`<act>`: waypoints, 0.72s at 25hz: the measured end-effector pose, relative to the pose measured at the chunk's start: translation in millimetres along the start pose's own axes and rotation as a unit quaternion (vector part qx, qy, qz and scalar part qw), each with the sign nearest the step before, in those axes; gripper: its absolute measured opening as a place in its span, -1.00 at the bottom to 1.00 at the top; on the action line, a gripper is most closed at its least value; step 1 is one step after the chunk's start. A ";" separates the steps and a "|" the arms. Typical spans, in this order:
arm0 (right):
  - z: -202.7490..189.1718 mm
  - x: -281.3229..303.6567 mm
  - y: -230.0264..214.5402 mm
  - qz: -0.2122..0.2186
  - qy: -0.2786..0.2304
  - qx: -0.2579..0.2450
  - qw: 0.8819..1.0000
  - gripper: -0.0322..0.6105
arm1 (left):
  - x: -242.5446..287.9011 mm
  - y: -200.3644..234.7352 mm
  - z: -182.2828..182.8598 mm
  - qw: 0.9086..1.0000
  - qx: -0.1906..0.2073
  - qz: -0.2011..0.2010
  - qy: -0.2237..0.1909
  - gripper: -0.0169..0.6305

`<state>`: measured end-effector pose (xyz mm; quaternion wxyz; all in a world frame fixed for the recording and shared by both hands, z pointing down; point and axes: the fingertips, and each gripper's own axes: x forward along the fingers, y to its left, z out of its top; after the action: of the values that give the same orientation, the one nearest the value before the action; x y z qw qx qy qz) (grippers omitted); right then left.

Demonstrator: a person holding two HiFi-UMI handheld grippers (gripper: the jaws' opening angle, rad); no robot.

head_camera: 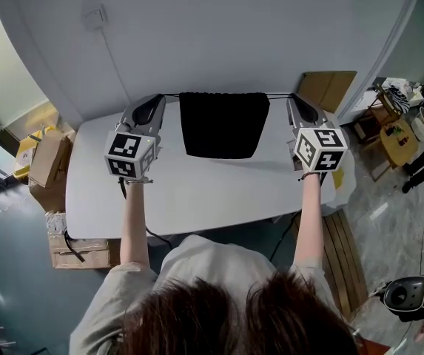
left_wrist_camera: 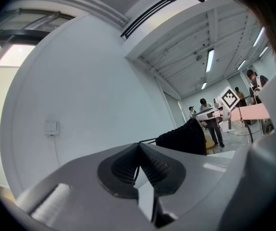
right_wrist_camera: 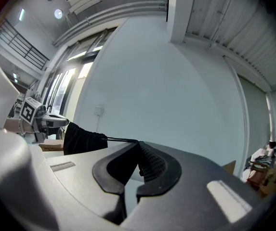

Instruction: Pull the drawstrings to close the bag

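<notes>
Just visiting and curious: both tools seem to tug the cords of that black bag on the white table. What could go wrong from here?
1. The left tool and right tool each pinch a thin drawstring only at their tips, so a cord might slip out under a harder pull.
2. Nothing holds down the black bag near the far edge of the table; an uneven pull could drag it sideways instead of cinching it.
</notes>
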<state>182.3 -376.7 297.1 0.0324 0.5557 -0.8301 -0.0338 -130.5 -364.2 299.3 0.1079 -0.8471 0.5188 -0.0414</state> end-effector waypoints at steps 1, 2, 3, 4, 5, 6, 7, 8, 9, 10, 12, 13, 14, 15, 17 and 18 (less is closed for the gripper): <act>-0.7 -0.4 0.0 -0.002 0.000 0.003 1.000 -0.86 | -0.4 1.0 -0.4 1.000 -0.003 0.003 0.000 -0.94; -1.5 -0.9 -0.1 -0.003 -0.001 0.006 1.000 -0.86 | -0.8 1.4 -0.8 1.000 -0.005 0.005 0.001 -0.94; -2.3 -1.6 -0.2 -0.005 -0.001 0.008 1.000 -0.86 | -1.3 1.5 -1.1 1.000 -0.007 0.007 0.001 -0.94; -3.1 -2.3 -0.5 -0.006 -0.001 0.011 1.000 -0.86 | -1.7 1.6 -1.3 1.000 -0.009 0.010 0.002 -0.94; -3.8 -3.0 -1.1 -0.008 -0.001 0.014 1.000 -0.86 | -2.0 1.7 -1.2 1.000 -0.011 0.012 0.002 -0.94; -4.6 -3.7 -1.9 -0.009 -0.001 0.016 1.000 -0.86 | -2.0 1.5 -1.1 1.000 -0.013 0.013 0.001 -0.94; -5.6 -4.5 -3.0 -0.011 -0.001 0.018 1.000 -0.86 | -1.9 1.0 -1.3 1.000 -0.016 0.014 0.002 -0.94; -7.0 -5.3 -4.2 -0.013 0.000 0.020 1.000 -0.86 | -1.7 0.4 -1.9 1.000 -0.018 0.014 0.002 -0.94; -8.5 -5.8 -5.2 -0.015 0.000 0.023 1.000 -0.86 | -1.6 -0.1 -3.1 1.000 -0.019 0.014 0.004 -0.94; -10.2 -6.2 -6.1 -0.017 0.001 0.026 1.000 -0.86 | -1.6 -0.6 -4.5 1.000 -0.021 0.014 0.005 -0.94; -13.6 -6.7 -7.7 -0.020 0.003 0.033 0.999 -0.86 | -1.5 -1.0 -7.1 1.000 -0.024 0.012 0.009 -0.94; -15.0 -7.0 -8.7 -0.021 0.004 0.037 0.999 -0.86 | -1.2 -0.9 -7.3 1.000 -0.026 0.013 0.009 -0.94; -16.0 -7.0 -9.8 -0.023 0.005 0.039 0.999 -0.86 | -0.9 -0.7 -7.1 0.999 -0.028 0.014 0.009 -0.94; -16.7 -6.9 -10.7 -0.024 0.006 0.040 0.999 -0.86 | -0.6 -0.3 -6.7 0.999 -0.030 0.015 0.008 -0.94; -18.5 -7.1 -12.3 -0.028 0.007 0.043 0.999 -0.86 | -0.7 -0.1 -7.4 0.999 -0.033 0.016 0.009 -0.94; -19.5 -7.6 -12.6 -0.029 0.008 0.044 0.999 -0.86 | -1.3 -0.1 -8.4 0.999 -0.034 0.016 0.009 -0.94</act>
<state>198.5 -374.9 315.3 0.0134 0.5807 -0.8140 0.0065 -132.5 -364.2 307.6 0.0748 -0.8412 0.5347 -0.0295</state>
